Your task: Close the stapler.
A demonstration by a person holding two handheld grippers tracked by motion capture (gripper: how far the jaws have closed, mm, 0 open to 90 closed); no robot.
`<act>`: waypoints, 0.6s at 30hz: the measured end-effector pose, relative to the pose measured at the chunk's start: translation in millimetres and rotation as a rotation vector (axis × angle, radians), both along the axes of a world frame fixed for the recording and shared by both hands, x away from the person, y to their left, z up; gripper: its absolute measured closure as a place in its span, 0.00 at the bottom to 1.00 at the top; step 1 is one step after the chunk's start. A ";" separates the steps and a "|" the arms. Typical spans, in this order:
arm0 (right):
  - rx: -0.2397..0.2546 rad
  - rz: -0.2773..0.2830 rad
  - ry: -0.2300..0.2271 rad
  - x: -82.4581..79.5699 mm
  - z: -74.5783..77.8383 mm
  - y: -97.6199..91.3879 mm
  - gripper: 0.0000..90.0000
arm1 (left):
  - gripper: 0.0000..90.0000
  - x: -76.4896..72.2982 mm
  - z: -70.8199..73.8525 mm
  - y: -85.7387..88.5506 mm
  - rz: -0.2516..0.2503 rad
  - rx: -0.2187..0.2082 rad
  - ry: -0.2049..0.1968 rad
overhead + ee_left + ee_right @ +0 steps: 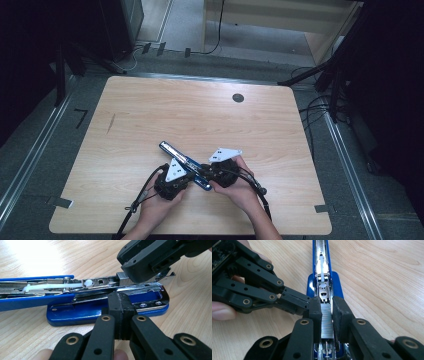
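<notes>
1. A blue stapler [105, 307] lies opened out flat near the front middle of the counter [150, 110].
2. A strip of staples [327, 322] sits in its metal channel.
3. The right hand-held gripper [327, 312] is clamped on the strip of staples.
4. The left hand-held gripper [121, 315], jaws together, presses against the stapler's side.

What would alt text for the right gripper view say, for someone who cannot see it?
Two black jaws of the right gripper hold a strip of staples over the open magazine of a blue stapler on a wooden table. The left gripper, jaws shut, presses in from the left.
</notes>
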State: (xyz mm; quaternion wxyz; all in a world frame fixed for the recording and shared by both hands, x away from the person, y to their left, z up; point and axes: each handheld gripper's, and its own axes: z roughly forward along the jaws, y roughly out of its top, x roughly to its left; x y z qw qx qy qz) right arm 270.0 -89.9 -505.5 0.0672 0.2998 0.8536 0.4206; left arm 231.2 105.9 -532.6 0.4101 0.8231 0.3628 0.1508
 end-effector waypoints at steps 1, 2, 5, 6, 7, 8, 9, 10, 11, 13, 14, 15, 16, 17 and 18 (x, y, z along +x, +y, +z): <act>-0.001 0.003 -0.001 -0.2 -0.1 0.0 0.89 | 1.00 0.0 0.0 0.0 0.000 0.000 0.000; -0.002 0.008 -0.006 -0.3 -0.3 -0.2 0.89 | 1.00 0.0 0.0 0.0 0.000 0.000 0.000; -0.006 0.020 -0.019 -0.6 -0.5 -0.4 0.89 | 1.00 0.0 0.0 0.1 -0.001 0.001 0.000; -0.006 0.021 -0.019 -0.4 -0.5 -0.6 0.89 | 1.00 0.0 0.0 0.1 -0.001 0.001 0.001; -0.007 0.024 -0.021 -0.6 -0.6 -0.8 0.89 | 1.00 0.1 0.0 0.1 -0.001 0.001 0.000; -0.009 0.029 -0.028 -0.6 -0.7 -0.9 0.89 | 1.00 0.0 0.0 0.1 -0.001 0.001 0.001; -0.010 0.033 -0.032 -0.6 -0.8 -1.2 0.89 | 1.00 0.1 0.1 0.1 -0.001 0.001 0.001; -0.010 0.033 -0.032 -0.6 -0.8 -1.2 0.89 | 1.00 0.1 0.1 0.1 -0.001 0.001 0.001; -0.010 0.032 -0.032 -0.8 -0.7 -1.3 0.89 | 1.00 0.1 0.1 0.1 -0.001 0.001 0.001; -0.008 0.034 -0.031 -0.6 -0.9 -1.6 0.89 | 1.00 0.1 0.1 0.2 -0.001 0.000 0.002; -0.006 0.033 -0.028 -0.6 -0.9 -1.9 0.89 | 1.00 0.1 0.1 0.2 -0.002 0.000 0.002; 0.000 0.028 -0.015 -0.1 -1.0 -2.7 0.88 | 1.00 0.2 0.0 0.2 -0.001 -0.001 0.002; 0.005 0.026 -0.013 0.6 -1.3 -3.0 0.87 | 1.00 0.2 0.0 0.3 -0.002 -0.001 0.003; 0.007 0.019 -0.001 0.4 -1.1 -3.6 0.87 | 1.00 0.2 0.0 0.3 -0.002 -0.002 0.003; 0.009 0.017 0.005 0.6 -1.0 -4.0 0.87 | 1.00 0.3 0.0 0.3 -0.002 -0.003 0.003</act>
